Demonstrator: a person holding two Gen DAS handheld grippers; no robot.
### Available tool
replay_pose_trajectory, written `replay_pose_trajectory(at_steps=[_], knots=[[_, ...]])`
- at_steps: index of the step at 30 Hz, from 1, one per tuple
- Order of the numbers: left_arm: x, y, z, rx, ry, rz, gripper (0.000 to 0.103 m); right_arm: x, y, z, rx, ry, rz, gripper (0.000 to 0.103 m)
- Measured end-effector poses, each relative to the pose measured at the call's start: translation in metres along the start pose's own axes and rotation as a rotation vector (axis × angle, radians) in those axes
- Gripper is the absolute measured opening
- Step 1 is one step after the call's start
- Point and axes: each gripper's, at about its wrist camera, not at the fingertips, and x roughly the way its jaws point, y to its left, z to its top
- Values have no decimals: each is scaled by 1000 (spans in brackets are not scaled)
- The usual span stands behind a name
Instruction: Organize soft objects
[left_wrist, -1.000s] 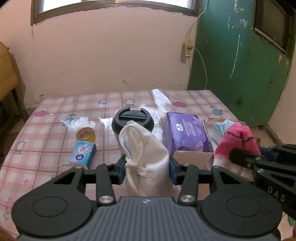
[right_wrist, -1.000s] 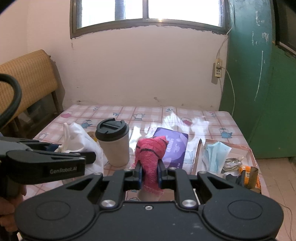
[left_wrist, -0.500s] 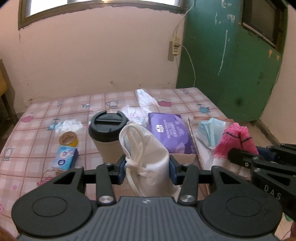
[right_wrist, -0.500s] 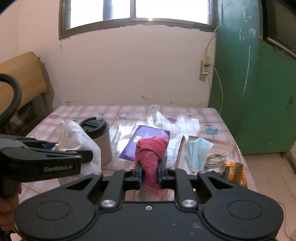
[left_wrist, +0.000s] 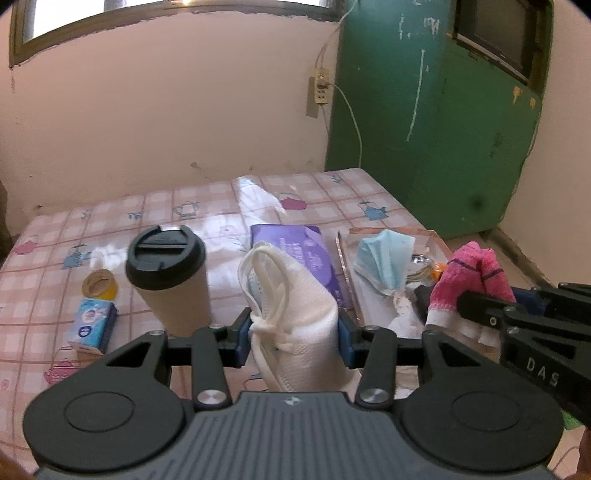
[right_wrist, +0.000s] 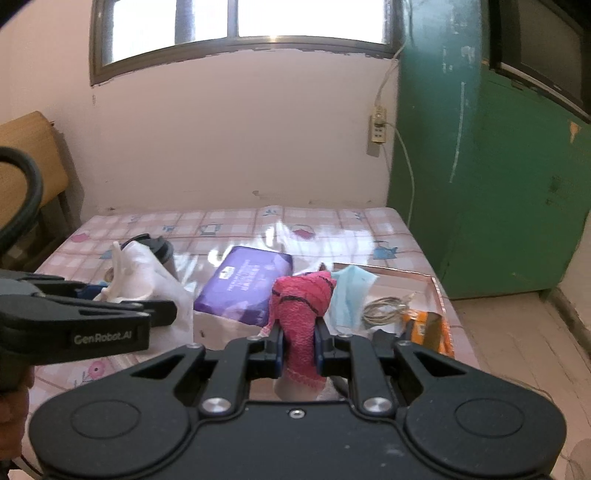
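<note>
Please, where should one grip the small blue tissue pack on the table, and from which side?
Grip the tissue pack across its two long sides, coming from above. It lies flat, clear of the tape roll and cup, so fingers fit on both sides.

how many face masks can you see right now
2. A white fabric face mask is clamped in the left gripper; a light blue pleated face mask lies in the shallow cardboard tray. Others may be hidden.

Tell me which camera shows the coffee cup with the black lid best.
The left wrist view: the coffee cup stands whole there, lid and body unobstructed, beside the white mask. In the right wrist view only part of the cup's lid peeks out behind that mask.
</note>
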Motion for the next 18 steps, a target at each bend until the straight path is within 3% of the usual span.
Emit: replay_pose_trajectory(at_steps=[18], knots=[[27,-45,1,48,35,-84,46,7,-62,-15,67,43,-93,19]])
